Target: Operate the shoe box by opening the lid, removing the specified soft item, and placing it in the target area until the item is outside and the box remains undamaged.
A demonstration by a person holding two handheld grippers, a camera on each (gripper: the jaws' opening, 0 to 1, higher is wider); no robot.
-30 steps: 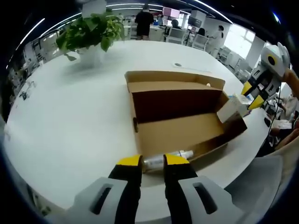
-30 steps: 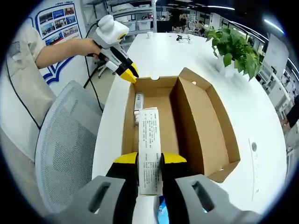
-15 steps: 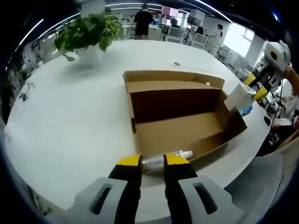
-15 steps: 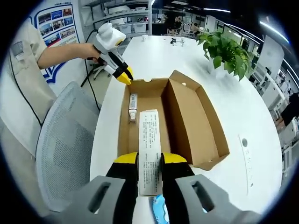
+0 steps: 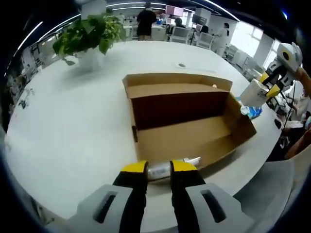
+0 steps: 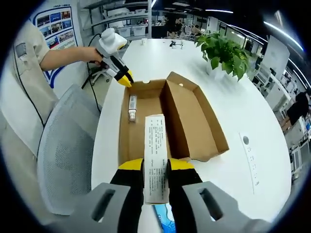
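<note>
Right gripper view, left to right: grey mesh office chair (image 6: pixel 58 145) at the round white tabletop (image 6: pixel 252 121); your left claw (image 6: pixel 125 80) hangs at the far end wall of the open brown cardboard shoe box (image 6: pixel 192 121), lid already folded out flat; a small clear tube with a white cap (image 6: pixel 131 104) lies on the box floor; your right claw (image 6: pixel 155 167) is clenched on the white printed carton-like pack (image 6: pixel 155 150), lifted above the near end of the box; a blue packet (image 6: pixel 163 213) sits on the tabletop just under it; leafy green potted plant (image 6: pixel 223 48) well apart.

Left gripper view: left claw (image 5: pixel 158 167) closed or nearly so, with nothing between its jaws.

Judgement: lid opened, item out of the box; setting it down is left; box looks undamaged.
</note>
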